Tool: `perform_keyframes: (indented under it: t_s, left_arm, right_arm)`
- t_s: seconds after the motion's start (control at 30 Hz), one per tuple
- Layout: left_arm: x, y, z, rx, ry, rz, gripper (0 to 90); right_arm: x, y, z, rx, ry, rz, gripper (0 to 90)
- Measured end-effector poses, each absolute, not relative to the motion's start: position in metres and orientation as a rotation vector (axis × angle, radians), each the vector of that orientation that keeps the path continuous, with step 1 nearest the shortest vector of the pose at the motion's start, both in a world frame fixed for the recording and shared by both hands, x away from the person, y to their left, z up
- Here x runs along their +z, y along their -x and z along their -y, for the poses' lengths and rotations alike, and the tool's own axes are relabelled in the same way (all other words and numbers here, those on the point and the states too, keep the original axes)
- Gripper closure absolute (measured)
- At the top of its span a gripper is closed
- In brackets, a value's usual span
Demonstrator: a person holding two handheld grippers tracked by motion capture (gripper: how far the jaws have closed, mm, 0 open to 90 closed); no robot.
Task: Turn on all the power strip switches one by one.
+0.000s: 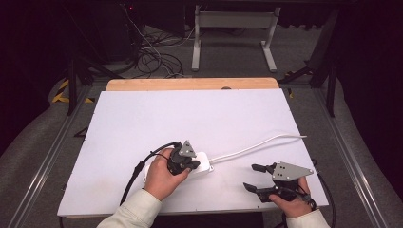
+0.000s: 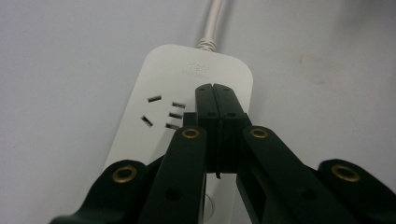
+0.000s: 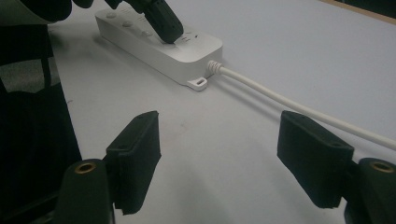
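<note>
A white power strip (image 1: 203, 164) lies on the white board (image 1: 190, 114), and its white cable (image 1: 252, 147) runs off to the right. My left gripper (image 1: 190, 166) is shut, its jaws pressed together with nothing between them. Its tips (image 2: 214, 88) rest on top of the power strip (image 2: 187, 70), beside a socket and near the end where the cable (image 2: 212, 18) enters. My right gripper (image 1: 251, 176) stands open over bare board, right of the strip and pointing left. Seen from the right gripper (image 3: 224, 154), the power strip (image 3: 163, 51) and the left gripper (image 3: 163, 23) lie ahead, with the cable (image 3: 289, 105) passing on the right.
A wooden table edge (image 1: 190, 84) shows behind the board. Metal rails (image 1: 47, 156) run along both sides of the table. Beyond it are floor cables (image 1: 157, 57) and a white desk frame (image 1: 233, 33). Black cables (image 1: 138, 171) trail from the left gripper.
</note>
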State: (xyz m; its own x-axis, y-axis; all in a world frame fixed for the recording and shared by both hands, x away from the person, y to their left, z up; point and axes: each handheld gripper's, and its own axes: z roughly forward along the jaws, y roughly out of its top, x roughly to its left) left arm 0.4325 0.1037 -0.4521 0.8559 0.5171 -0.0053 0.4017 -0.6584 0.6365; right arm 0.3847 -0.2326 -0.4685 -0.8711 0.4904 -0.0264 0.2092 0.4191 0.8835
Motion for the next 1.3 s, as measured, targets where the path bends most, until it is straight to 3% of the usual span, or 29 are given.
perform_keyframes:
  t_s: [1.07, 1.23, 1.27, 1.3]
  left_arm:
    - [-0.455, -0.426, -0.099, 0.302, -2.403, -0.661, 90.0]
    - [-0.449, -0.428, -0.111, 0.279, -2.312, -0.669, 89.7]
    - [-0.445, -0.428, -0.114, 0.279, -2.285, -0.670, 89.3]
    - [-0.439, -0.428, -0.117, 0.278, -2.255, -0.678, 76.3]
  right_arm:
    - [-0.470, -0.385, 0.231, 1.420, -0.613, -2.402, 30.5]
    - [-0.469, -0.385, 0.232, 1.426, -0.616, -2.395, 30.5]
    - [-0.469, -0.385, 0.233, 1.428, -0.615, -2.395, 30.5]
    - [-0.469, -0.385, 0.234, 1.430, -0.614, -2.395, 30.5]
